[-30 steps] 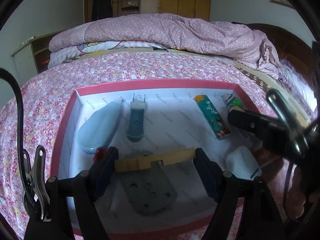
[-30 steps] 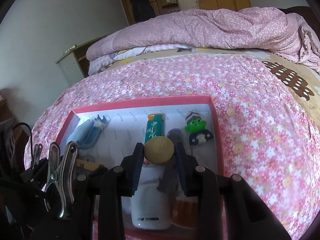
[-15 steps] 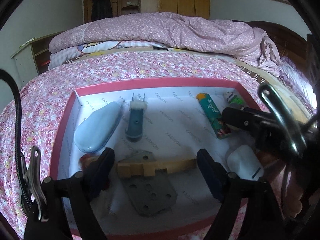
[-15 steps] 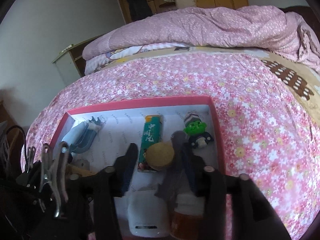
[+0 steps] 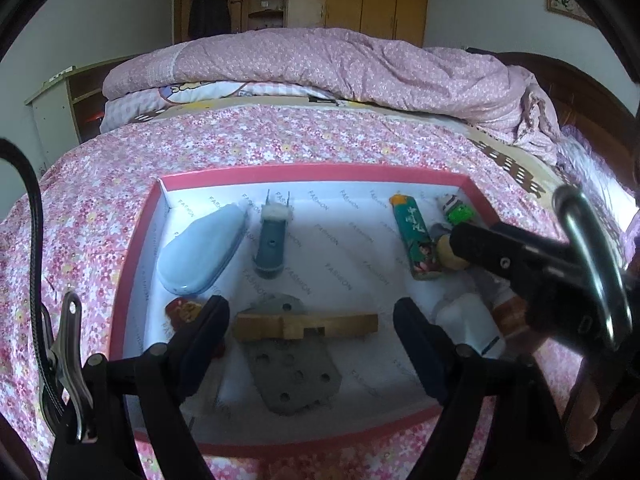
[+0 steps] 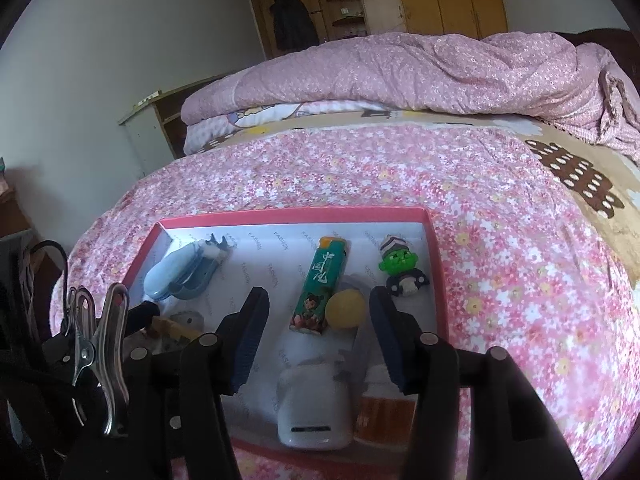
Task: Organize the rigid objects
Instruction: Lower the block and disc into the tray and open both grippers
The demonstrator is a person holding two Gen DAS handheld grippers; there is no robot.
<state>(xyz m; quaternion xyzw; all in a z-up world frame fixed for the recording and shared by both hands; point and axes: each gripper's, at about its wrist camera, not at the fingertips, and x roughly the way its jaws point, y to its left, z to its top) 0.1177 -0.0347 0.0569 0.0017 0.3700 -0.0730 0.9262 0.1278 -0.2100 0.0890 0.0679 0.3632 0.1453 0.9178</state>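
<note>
A red-rimmed box (image 5: 304, 172) with a white floor lies on the bed and holds the objects. My left gripper (image 5: 312, 332) is open, its fingers either side of a wooden block (image 5: 306, 326) that rests on a grey perforated plate (image 5: 292, 376). My right gripper (image 6: 316, 332) is open above a round yellow wooden piece (image 6: 345, 309), which lies on the box floor beside a green lighter (image 6: 320, 284). A green-faced figurine (image 6: 400, 270), a white case (image 6: 314, 412), a light blue case (image 5: 202, 250) and a blue plug part (image 5: 272, 240) also lie in the box (image 6: 292, 216).
The box sits on a pink floral bedspread (image 5: 320, 136) with a rolled quilt (image 5: 340, 64) behind. A small red toy (image 5: 184, 312) lies by my left finger. A brown object (image 6: 384, 412) sits next to the white case. A wardrobe and a cabinet stand at the back.
Both grippers have opened. The left one let go of the wooden block, which now rests on the grey plate. The right one let go of the round wooden piece, which now lies by the lighter.
</note>
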